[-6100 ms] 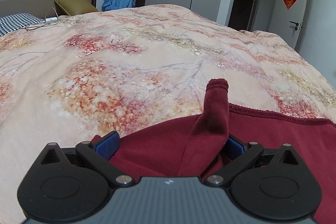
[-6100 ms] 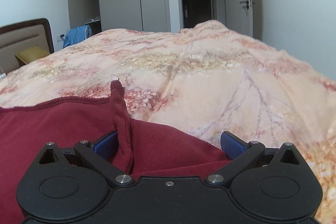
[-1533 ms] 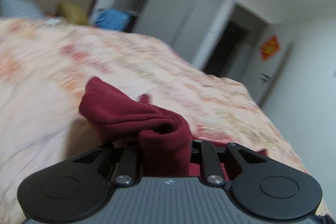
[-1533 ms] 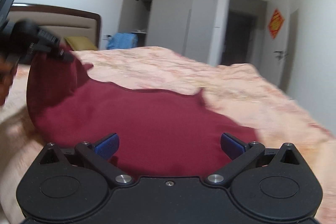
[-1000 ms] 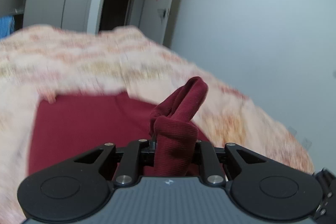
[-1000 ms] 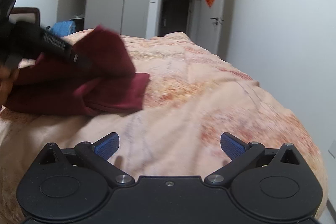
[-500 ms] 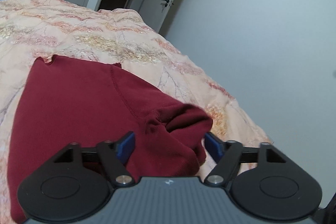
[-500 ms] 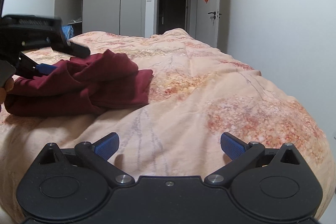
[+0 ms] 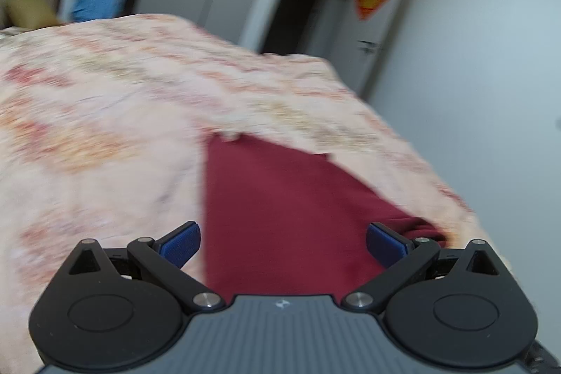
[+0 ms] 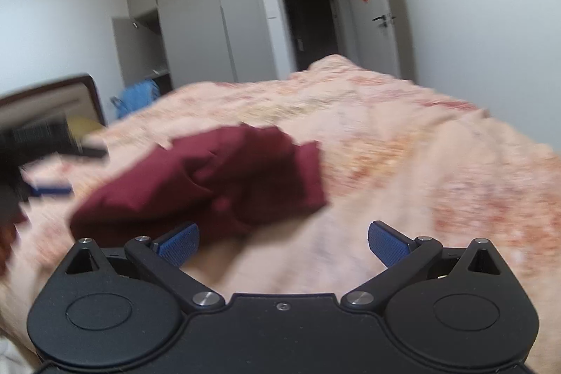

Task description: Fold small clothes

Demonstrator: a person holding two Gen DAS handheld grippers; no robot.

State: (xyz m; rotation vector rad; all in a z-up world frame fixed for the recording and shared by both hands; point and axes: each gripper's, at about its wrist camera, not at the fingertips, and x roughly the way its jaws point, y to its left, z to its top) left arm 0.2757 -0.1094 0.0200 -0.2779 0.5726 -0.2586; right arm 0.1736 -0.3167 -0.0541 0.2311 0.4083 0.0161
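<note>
A dark red garment (image 9: 291, 209) lies folded over on the floral bedspread (image 9: 105, 114). In the left wrist view my left gripper (image 9: 283, 242) hovers over its near edge, jaws opening wide, the blue pads clear of the cloth. In the right wrist view the same red garment (image 10: 217, 177) sits bunched ahead and to the left. My right gripper (image 10: 283, 244) stands open above bare bedspread with nothing between its fingers. The left gripper (image 10: 42, 160) shows blurred at the far left edge, beside the garment.
The bed fills most of both views. A headboard (image 10: 52, 97), a yellow pillow (image 9: 31, 13) and blue cloth (image 10: 135, 97) lie at the back left. Grey wardrobes (image 10: 210, 23), a dark doorway (image 10: 310, 23) and a white wall (image 9: 491, 76) bound the bed's far and right sides.
My left gripper has let go of the bunched red cloth, opened wide and drawn back leftward. The garment now lies on the bed. My right gripper stayed open and rolled slightly.
</note>
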